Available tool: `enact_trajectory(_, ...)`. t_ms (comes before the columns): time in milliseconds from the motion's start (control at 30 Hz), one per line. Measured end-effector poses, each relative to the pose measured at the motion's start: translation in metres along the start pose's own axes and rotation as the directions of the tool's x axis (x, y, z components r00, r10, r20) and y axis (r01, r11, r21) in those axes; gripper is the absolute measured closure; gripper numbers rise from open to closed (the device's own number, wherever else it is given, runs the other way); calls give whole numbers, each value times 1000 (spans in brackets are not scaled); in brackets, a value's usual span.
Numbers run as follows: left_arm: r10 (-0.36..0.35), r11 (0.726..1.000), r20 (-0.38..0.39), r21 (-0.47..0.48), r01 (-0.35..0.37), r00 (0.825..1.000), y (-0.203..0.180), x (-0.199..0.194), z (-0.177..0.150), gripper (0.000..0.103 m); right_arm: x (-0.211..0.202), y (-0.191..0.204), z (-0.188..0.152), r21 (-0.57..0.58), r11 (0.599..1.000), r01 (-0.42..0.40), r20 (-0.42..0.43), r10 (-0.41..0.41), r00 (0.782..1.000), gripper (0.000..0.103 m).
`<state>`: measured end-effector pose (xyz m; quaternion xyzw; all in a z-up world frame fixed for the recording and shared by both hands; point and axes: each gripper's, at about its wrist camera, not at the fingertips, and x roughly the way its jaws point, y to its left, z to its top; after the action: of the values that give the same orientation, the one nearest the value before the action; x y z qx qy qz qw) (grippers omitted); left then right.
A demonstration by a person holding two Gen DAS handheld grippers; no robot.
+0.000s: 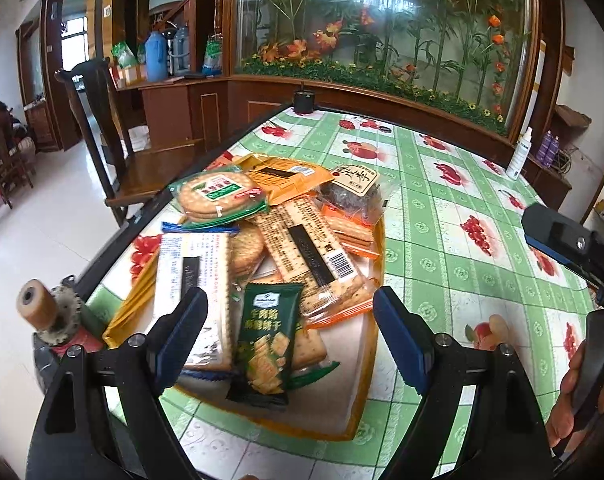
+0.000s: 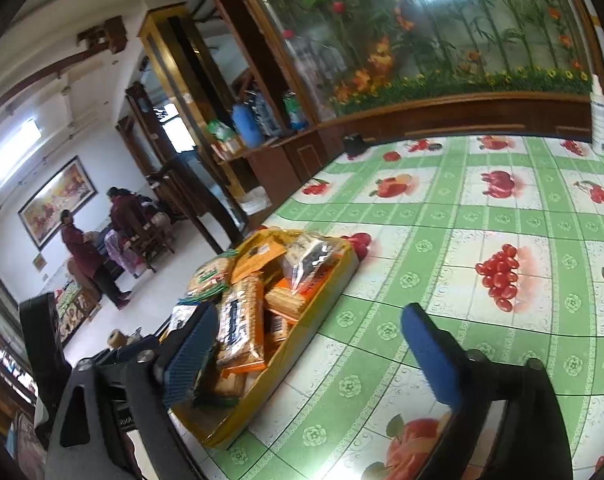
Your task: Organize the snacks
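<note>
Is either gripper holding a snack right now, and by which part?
No. The left gripper is open above the green cracker packet; the right gripper is open beside the tray.

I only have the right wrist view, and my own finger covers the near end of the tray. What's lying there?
Observer: A dark green cracker packet lies at the near end of the snack tray, right between the left tool and its open fingers.
Operator: Is the left tool holding it?
Observer: No, both fingers stand clear of it, one on each side.
Operator: Anything on the tray's far left that I can't make out?
Observer: A long white cracker pack lies along the left side, with a yellow wrapper under its outer edge.
Operator: And my right tool?
Observer: Open and empty, over the tablecloth beside the tray.
</note>
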<state>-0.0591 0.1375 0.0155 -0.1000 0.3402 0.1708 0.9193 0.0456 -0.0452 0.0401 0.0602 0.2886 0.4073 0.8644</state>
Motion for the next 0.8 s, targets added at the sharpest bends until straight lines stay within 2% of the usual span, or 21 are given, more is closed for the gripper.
enact_trajectory(233, -4, 1000, 50, 11, 3, 999, 8, -25, -3, 18, 1, 8, -16, -45, 998, -34, -17, 34, 999, 2)
enact_trajectory(533, 15, 996, 117, 83, -25, 993, 1, -61, -6, 18, 1, 18, -29, -86, 993, -76, -25, 74, 997, 2)
enact_trajectory(700, 77, 989, 172, 109, -97, 982, -1, -78, -10, 18, 4, 29, -31, -149, 985, -91, -37, 86, 996, 1)
enact_trajectory(800, 81, 989, 185, 110, -102, 979, 1, -84, -11, 18, 7, 35, -32, -179, 979, -102, -45, 96, 994, 1)
